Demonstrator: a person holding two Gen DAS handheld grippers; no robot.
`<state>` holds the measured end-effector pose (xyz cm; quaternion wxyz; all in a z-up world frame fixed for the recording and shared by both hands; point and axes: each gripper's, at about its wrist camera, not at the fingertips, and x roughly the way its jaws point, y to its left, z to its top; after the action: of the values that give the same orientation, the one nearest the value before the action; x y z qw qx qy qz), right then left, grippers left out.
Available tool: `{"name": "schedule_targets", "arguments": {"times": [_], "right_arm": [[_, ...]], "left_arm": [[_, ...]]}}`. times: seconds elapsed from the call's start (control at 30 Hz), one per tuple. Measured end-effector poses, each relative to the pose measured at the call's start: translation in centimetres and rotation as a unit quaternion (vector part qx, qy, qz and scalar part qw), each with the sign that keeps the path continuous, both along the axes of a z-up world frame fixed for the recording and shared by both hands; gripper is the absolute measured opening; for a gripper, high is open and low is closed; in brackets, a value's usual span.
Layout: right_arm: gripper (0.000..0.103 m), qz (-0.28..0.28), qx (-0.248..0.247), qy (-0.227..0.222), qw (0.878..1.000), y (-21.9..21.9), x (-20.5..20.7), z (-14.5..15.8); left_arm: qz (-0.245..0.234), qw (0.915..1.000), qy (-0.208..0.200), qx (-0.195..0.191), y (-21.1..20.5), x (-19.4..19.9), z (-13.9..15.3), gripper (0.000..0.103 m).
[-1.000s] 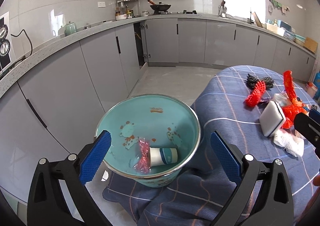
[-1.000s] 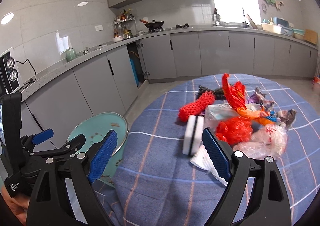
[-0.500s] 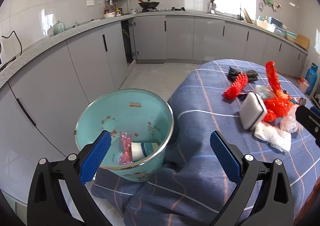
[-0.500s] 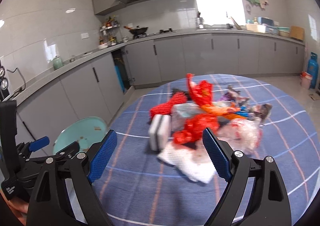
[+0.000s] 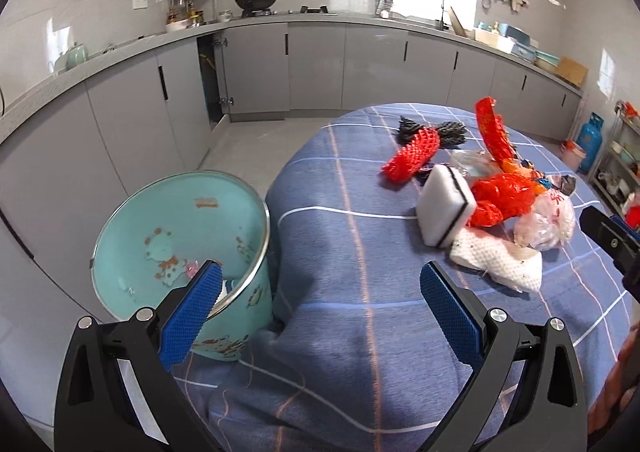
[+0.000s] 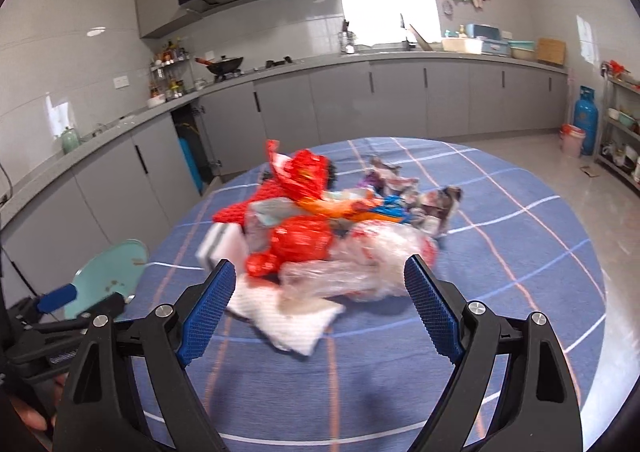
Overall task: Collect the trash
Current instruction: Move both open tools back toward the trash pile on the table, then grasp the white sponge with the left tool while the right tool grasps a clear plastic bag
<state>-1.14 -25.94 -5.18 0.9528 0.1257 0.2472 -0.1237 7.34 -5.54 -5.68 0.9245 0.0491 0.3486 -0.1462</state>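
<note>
Right wrist view: right gripper [image 6: 316, 312] nearer, jaws wide and empty, crumpled clear plastic bag [image 6: 360, 264] straight ahead, long axis crosswise, beside white sponge block [image 6: 222, 248].

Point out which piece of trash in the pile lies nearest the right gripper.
The white mesh foam sheet: it lies at the pile's front edge, closest to the open right gripper, ahead of the clear plastic bag.

Both wrist views overlook the trash pile [image 5: 500, 203].
</note>
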Motion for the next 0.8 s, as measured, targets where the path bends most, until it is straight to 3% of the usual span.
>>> {"name": "schedule_targets", "arguments": {"times": [0.33, 0.67, 0.8], "right_arm": [[0.085, -0.059, 0.034, 0.014, 0.998, -4.4, -1.2, -1.9], [0.084, -0.09, 0.054, 0.018, 0.994, -7.4, -1.2, -1.8], [0.081, -0.076, 0.066, 0.029, 0.995, -7.5, -0.4, -2.2]], "left_arm": [[-0.03, 0.9995, 0.004, 0.0, -3.2, 0.7, -0.5, 0.097], [-0.052, 0.9986, -0.006, 0.002, -6.0, 1.7, -0.2, 0.097], [-0.056, 0.9984, -0.01, -0.001, -7.3, 2.5, 0.1, 0.096]]}}
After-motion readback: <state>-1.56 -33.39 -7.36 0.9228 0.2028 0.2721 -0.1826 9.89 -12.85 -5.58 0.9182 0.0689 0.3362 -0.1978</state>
